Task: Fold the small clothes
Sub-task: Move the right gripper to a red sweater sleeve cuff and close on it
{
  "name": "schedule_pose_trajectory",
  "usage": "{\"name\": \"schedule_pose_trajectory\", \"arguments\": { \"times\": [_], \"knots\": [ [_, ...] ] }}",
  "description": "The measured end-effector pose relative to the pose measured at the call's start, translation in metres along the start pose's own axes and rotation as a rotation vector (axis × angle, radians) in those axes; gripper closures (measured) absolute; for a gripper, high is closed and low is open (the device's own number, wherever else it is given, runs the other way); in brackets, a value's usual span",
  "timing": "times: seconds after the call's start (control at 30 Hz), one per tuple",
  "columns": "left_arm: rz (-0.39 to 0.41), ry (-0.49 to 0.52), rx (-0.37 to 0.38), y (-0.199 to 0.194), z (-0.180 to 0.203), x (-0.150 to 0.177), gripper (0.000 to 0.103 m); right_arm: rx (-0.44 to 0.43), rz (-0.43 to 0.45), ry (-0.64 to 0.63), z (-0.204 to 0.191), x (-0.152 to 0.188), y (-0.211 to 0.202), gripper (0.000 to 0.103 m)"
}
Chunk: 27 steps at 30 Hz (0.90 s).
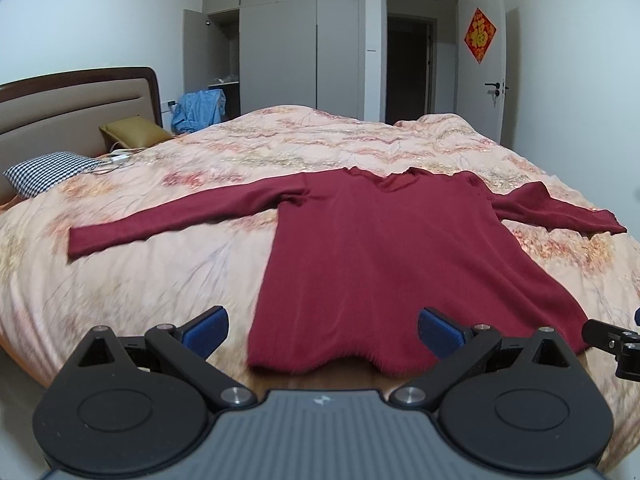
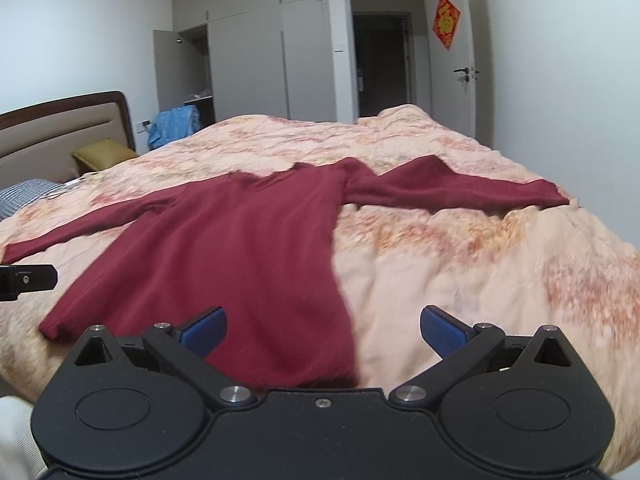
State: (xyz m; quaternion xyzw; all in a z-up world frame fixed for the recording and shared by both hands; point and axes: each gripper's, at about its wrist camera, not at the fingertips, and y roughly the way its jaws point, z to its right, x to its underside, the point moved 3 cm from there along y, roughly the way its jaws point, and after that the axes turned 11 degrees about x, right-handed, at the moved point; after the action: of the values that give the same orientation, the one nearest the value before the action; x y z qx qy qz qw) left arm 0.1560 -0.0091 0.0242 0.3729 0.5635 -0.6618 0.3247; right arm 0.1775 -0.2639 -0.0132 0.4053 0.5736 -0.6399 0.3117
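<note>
While both grippers' jaws gape empty, maroon sweater (image 1: 384, 256) spread flat, door hanging (image 1: 479, 35) seemingly reading 福

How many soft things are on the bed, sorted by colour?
Dark red: 1, the sweater
Gold: 1, a pillow
Black-and-white checked: 1, a pillow
Total: 3, all lying on the bedspread

You have one dark red long-sleeved sweater (image 1: 384, 256) lying flat and unfolded on the bed, neckline toward 12 o'clock, hem at 6 o'clock, sleeves spread toward 9 and 3 o'clock, hem edge slightly wavy.
</note>
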Motion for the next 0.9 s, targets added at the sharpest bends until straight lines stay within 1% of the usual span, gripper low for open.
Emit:
{"name": "schedule_pose_trajectory", "arguments": {
  "times": [0.17, 0.27, 0.4, 0.53, 0.7, 0.8, 0.9],
  "knots": [
    [-0.017, 0.022, 0.022, 0.046, 0.015, -0.022, 0.0, 0.045, 0.017, 0.016, 0.026, -0.014, 0.041, 0.0],
    [-0.024, 0.028, 0.049, 0.078, 0.028, -0.033, 0.0, 0.098, 0.046, 0.036, 0.049, -0.021, 0.068, 0.0],
    [-0.033, 0.018, 0.088, 0.122, 0.047, -0.04, 0.0, 0.165, 0.107, 0.102, 0.091, -0.033, 0.102, 0.0],
    [-0.037, 0.002, 0.139, 0.159, 0.062, -0.038, 0.0, 0.225, 0.114, 0.176, 0.138, -0.053, 0.14, 0.0],
    [-0.067, 0.032, 0.187, 0.192, 0.078, -0.023, 0.0, 0.293, 0.083, 0.226, 0.184, -0.073, 0.184, 0.0],
    [-0.081, 0.054, 0.181, 0.205, 0.083, -0.012, 0.0, 0.317, 0.038, 0.247, 0.203, -0.081, 0.209, 0.0],
    [-0.062, 0.064, 0.18, 0.209, 0.084, -0.004, 0.0, 0.321, -0.01, 0.327, 0.228, -0.09, 0.237, 0.0]
  ]
}}
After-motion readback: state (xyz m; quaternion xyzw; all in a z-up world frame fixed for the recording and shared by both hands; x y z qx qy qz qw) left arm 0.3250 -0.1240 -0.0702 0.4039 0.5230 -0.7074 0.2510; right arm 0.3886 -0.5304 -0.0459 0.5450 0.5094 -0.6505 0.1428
